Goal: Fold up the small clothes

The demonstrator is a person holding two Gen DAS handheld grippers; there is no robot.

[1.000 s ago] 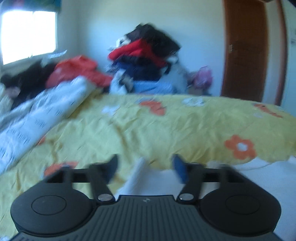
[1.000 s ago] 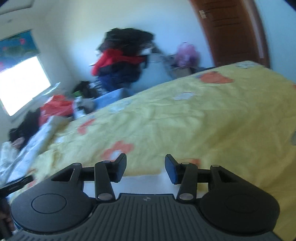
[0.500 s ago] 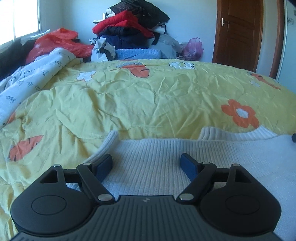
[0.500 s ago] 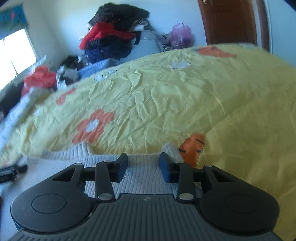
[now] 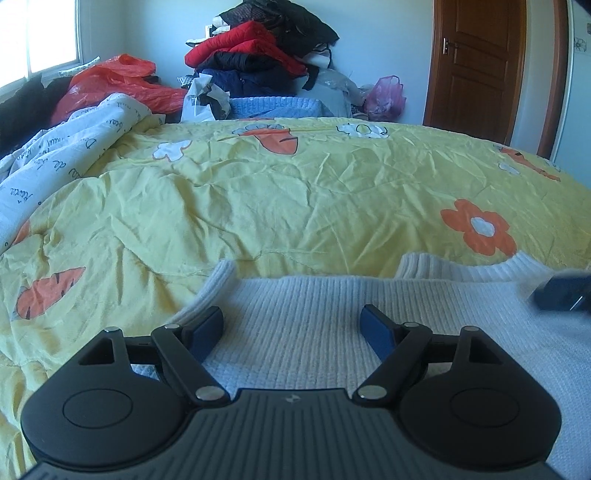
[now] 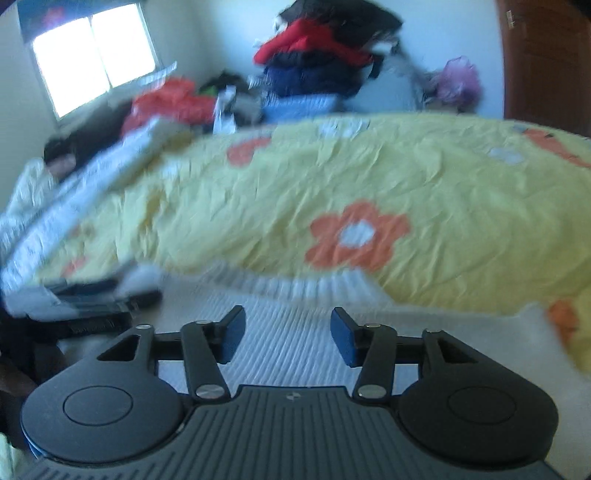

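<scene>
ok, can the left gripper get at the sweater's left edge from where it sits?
Probably yes. The left gripper is over the white sweater, jaws wide with nothing between them, and the ribbed edge lies just off its left finger on bare yellow quilt. Nothing blocks it.

A home bedroom: ahead of the tool spreads a bed under a yellow flowered quilt, with a heap of clothes against the far wall, a window far left and a wooden door far right.

Left gripper wide apart; right gripper jaws opening.
</scene>
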